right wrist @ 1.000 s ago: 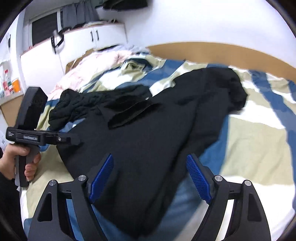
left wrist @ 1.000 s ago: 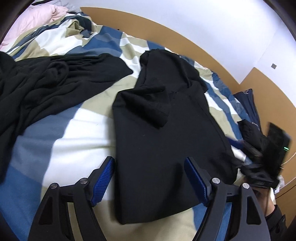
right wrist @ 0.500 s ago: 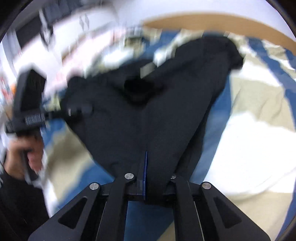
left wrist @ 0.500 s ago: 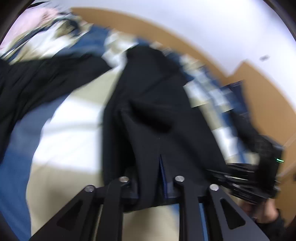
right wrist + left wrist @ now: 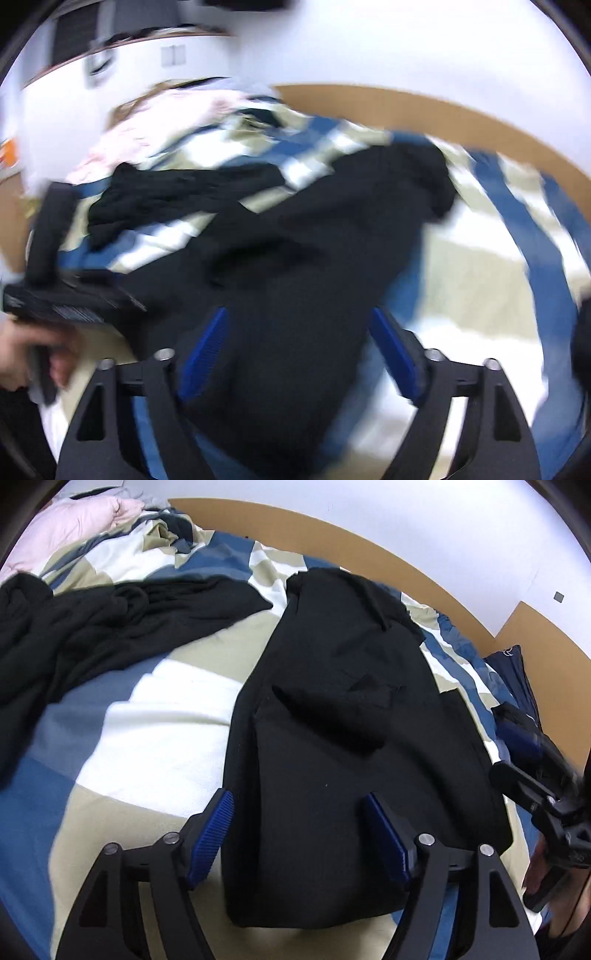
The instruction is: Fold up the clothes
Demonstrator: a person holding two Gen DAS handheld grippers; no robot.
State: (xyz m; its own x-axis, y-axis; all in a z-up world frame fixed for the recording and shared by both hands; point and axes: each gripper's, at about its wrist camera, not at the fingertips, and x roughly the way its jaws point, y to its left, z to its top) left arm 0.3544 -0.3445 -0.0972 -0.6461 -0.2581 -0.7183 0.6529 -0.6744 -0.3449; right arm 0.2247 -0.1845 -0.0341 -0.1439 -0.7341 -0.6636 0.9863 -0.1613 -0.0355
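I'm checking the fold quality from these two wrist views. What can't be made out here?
- Black garment: its near hem in the right wrist view is hidden behind the open right gripper.
- Right wrist view is motion-blurred; creases and edges are unreadable.
- Second dark garment: cut off by the left wrist view's left edge.
- Layers beneath the fold: hidden by the top layer.

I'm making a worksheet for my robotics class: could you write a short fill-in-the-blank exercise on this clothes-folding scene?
1. The garment lying between the fingers of the left gripper is ____ in colour.
2. Both the left gripper and the right gripper have their jaws ____.
3. The finger pads of each gripper are ____ in colour.
4. The pillow at the head of the bed is ____.

Missing words: black; open; blue; pink
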